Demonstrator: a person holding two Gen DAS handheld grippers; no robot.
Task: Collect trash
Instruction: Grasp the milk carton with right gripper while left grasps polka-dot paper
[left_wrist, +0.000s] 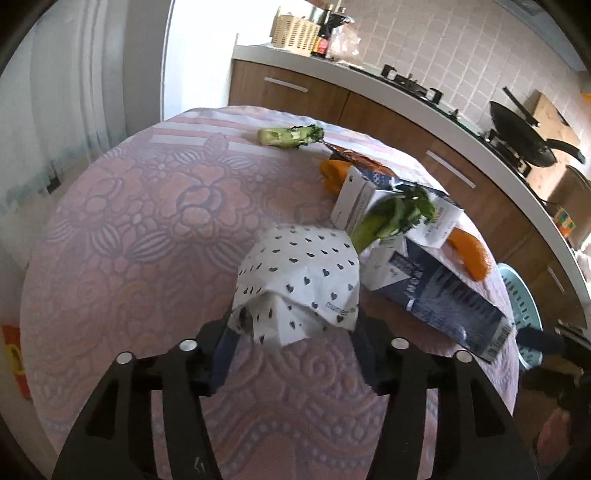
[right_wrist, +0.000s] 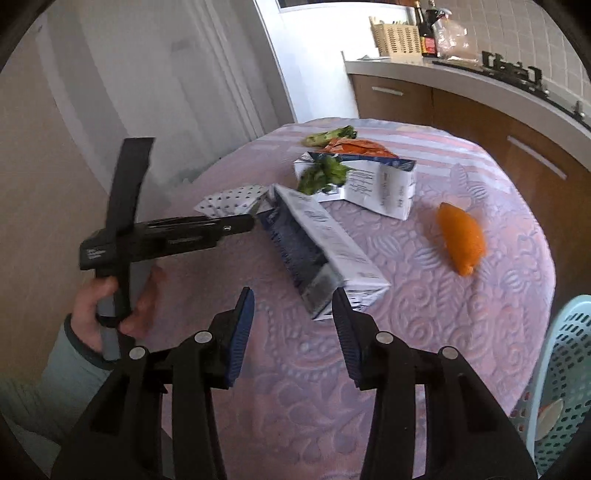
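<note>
On the table: two cartons mid-table — napkin left, peel right, basket beside the edge.

Soft daylight from the far doorway; edges warped, slightly blurred.

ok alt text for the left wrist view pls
The left gripper is shut on a crumpled white napkin with black hearts above a round table under a pink embossed cloth. Beyond lie two milk cartons, broccoli stalks, orange peel and a kitchen counter.
</note>
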